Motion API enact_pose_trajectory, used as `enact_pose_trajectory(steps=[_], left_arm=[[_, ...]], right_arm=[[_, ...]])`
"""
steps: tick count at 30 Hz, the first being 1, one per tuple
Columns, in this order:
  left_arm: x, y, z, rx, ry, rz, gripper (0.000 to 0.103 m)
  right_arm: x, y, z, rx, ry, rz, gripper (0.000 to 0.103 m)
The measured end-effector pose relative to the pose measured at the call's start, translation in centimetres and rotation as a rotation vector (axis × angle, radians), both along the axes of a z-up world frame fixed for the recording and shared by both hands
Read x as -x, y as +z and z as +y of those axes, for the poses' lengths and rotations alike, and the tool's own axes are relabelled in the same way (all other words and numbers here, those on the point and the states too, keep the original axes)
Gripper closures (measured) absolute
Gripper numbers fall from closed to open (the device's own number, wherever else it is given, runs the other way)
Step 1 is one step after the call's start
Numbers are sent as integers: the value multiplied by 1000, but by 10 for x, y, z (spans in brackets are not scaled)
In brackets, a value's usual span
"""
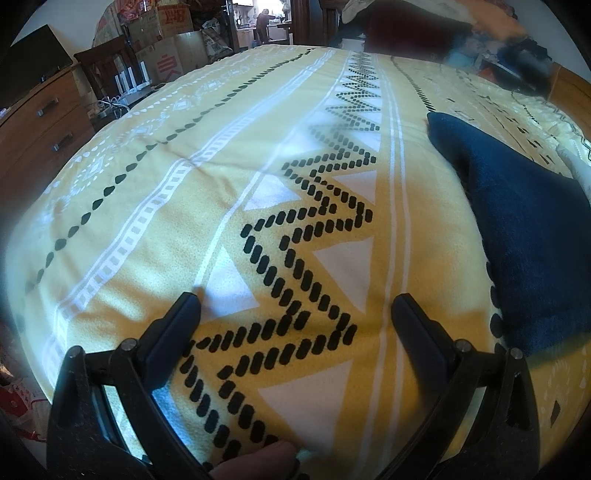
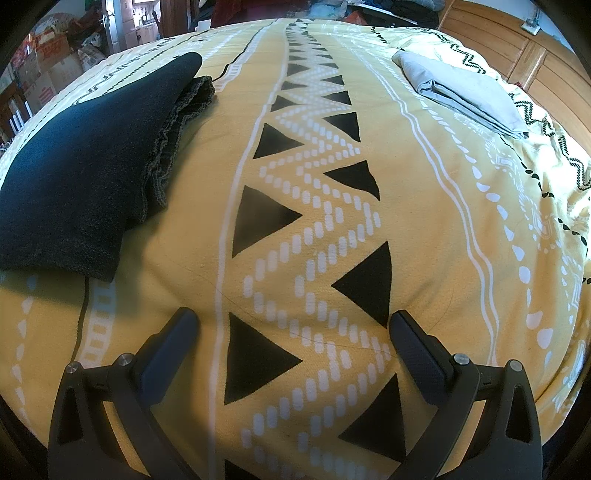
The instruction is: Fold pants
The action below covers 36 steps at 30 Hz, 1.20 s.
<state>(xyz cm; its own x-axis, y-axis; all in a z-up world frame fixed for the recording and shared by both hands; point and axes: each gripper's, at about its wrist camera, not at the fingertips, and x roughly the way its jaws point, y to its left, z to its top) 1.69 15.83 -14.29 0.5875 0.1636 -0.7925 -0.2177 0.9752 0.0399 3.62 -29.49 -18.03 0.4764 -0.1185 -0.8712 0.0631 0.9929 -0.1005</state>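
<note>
Dark navy pants (image 1: pixel 524 236) lie folded on the yellow patterned bedspread (image 1: pixel 221 177), at the right of the left wrist view. The same pants (image 2: pixel 85 162) fill the left side of the right wrist view, their stacked hem edges facing right. My left gripper (image 1: pixel 295 306) is open over bare bedspread, left of the pants, with nothing between its fingers. My right gripper (image 2: pixel 293 323) is also open and holds nothing, hovering over the bedspread (image 2: pixel 424 192) to the right of the pants. A fingertip shows at the bottom edge of the left wrist view.
A folded light grey garment (image 2: pixel 461 92) lies at the far right of the bed. A wooden dresser (image 1: pixel 40 125), a chair (image 1: pixel 107 70) and cardboard boxes (image 1: pixel 166 40) stand beyond the bed's left edge. Wooden panelling (image 2: pixel 491 33) runs along the far right. Piled clothes (image 1: pixel 424 29) sit at the bed's far end.
</note>
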Motion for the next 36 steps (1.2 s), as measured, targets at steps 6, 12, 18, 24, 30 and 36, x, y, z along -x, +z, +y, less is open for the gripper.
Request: enact_pose_trajectory(steps=[6,12,18,24,30,36], left_arm=[[0,0,0,5,-1,-3,0],[0,0,1,4,0,-4,0],[-1,-1,1,4,0,-3,0],[0,-1,0,4,1,-3,0],[-1,-1,0,4,1,-3,0],[-1,-1,0,4,2,-3,0]], right_arm=[[0,0,0,-3,3,5,0],[-1,0,-1,-6,2,1,0],[0,-1,0,-4,4,-1,0],[-1,-1,-1,-4,6,-1,0],[-1,-1,-1,-4,6,0,0],[-1,-1,-1,-3,6,0,0]])
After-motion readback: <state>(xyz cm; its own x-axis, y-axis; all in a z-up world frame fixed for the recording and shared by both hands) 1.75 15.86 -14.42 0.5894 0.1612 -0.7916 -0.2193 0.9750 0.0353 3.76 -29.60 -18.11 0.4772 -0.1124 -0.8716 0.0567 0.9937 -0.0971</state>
